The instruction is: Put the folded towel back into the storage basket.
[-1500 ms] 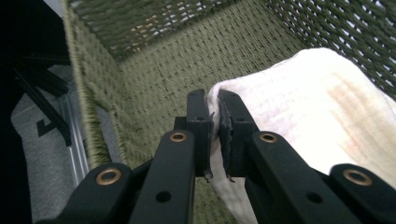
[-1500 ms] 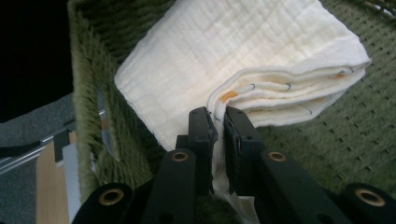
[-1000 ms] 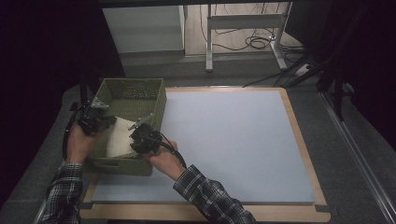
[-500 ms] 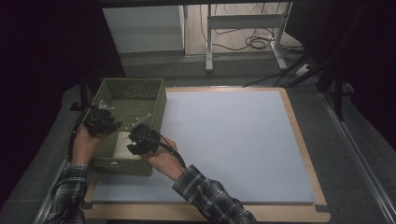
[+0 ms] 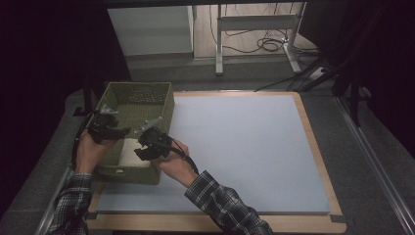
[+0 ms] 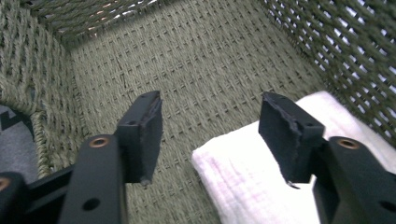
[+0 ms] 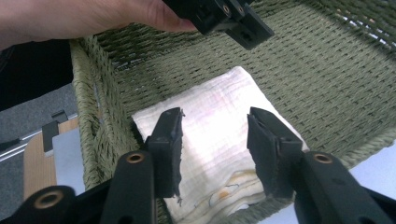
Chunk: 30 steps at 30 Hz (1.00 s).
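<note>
I had both grippers over the green woven basket [image 5: 161, 103], which sat at the left edge of the blue mat [image 5: 244, 147]. The folded white cloth [image 7: 219, 154] lay flat on the basket's floor, in the end nearest me, with one long edge against the side wall. My left gripper [image 6: 210, 135] hung above the basket floor with its jaws spread and nothing between the pads; the cloth's corner [image 6: 243, 186] lay under its right-hand jaw, apart from it. Its jaws had just been opening. My right gripper [image 7: 215, 144] hung over the middle of the cloth, jaws likewise parted and just opened, the pads clear of the fabric as far as I could judge. So the cloth looked released and resting inside the basket.

The risk I saw from here was snagging. Both pads were ragged at the edges, and loose gauze weave could catch on them, so lifting out might drag a fold up or tip the cloth over the near wall. The two grippers also sat close over the basket, and a careless withdrawal could knock them together or nudge the light basket across the mat.
</note>
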Available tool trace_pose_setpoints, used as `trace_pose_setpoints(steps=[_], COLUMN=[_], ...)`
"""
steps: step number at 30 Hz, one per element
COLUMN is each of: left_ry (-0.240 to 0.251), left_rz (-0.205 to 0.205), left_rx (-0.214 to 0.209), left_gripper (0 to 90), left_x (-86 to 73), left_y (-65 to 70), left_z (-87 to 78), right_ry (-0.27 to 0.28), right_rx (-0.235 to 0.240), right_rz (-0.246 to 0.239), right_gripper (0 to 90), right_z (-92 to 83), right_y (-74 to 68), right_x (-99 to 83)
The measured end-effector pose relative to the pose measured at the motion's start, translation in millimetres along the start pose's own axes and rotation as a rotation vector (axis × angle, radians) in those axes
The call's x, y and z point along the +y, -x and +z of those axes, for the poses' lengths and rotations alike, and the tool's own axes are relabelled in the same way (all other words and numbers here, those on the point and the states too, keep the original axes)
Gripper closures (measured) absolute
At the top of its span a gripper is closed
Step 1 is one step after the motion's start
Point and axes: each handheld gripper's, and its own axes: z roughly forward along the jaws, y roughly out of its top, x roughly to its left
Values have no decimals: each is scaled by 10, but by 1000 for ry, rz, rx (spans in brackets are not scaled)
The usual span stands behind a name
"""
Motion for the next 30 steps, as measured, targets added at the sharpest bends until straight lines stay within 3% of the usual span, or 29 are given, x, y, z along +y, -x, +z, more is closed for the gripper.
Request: trace_pose_setpoints(steps=[16,30], left_ry=[42,91], left_rz=[-69,-108], left_rx=[-73,-129], left_gripper=[205,98], left_x=[51,123], left_y=[46,104], left_z=[6,-32], right_ry=[24,22], right_rx=[-4,0], right_rz=[-63,-88], right_gripper=[370,309], right_z=[-132,-281], right_y=[19,73], right_x=[-20,-76])
